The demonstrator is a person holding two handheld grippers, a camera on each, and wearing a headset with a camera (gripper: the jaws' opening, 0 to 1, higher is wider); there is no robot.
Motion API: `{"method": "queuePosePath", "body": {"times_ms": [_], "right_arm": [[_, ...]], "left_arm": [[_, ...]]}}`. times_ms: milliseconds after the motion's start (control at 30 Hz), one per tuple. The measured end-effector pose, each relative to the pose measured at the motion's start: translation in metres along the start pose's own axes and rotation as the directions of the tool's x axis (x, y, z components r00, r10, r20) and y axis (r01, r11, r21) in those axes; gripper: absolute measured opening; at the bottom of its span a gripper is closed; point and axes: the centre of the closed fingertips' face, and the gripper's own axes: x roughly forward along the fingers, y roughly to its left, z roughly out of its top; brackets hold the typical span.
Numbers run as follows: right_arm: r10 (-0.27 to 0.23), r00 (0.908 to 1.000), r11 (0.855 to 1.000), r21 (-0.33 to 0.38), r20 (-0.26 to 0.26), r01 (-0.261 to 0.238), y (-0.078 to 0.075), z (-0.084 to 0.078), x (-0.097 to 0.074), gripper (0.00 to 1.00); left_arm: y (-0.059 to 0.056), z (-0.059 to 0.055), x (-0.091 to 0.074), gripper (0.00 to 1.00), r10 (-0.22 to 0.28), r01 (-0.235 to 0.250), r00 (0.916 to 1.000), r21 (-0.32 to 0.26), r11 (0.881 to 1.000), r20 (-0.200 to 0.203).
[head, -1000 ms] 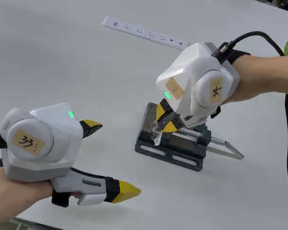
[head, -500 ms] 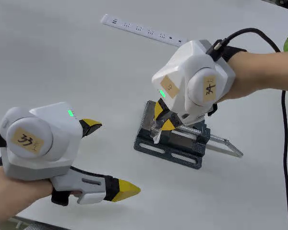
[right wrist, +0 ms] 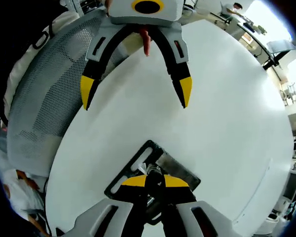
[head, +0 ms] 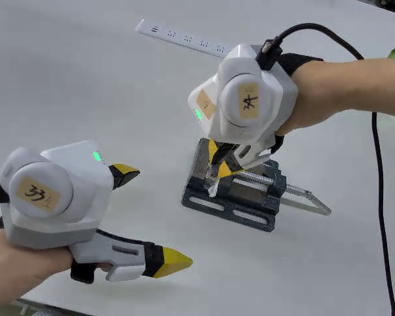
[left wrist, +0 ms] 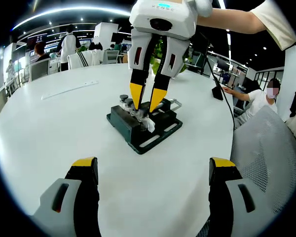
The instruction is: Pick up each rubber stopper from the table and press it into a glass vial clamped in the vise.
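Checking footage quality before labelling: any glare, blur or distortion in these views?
Head view: sharp, even light, soft shadow under the vise. Left gripper view: fisheye bends the table edge; ceiling strip light glares. Right gripper view: upper right washed out.

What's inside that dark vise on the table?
Small vials stand in the vise. The right claw hides part of the row, so what sits there cannot be seen.
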Motion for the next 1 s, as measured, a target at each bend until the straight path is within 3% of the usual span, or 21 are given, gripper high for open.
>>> {"method": "queuePosePath", "body": {"times_ms": [400,600,1000], "right_arm": [[0.042,0.9964,0.996,0.086,-0.073,-0.035,0.0002,0.0000,0.0015,0.04],[0.044,0.9961,0.993,0.110,-0.077,-0.036,0.0008,-0.0003,0.0017,0.06],[0.038,0.9988,0.992,0.121,-0.033,-0.033,0.0025,-0.0010,0.0005,0.07]], "left_arm": [[-0.0005,0.0019,0.0012,0.92,-0.005,0.005,1.0000,0.006,1.000,0.003],[-0.0009,0.0026,0.0020,0.92,-0.008,0.008,1.0000,0.011,1.000,0.002],[0.0015,0.0016,-0.0003,0.92,0.000,0.000,1.0000,0.005,1.000,0.005]]}}
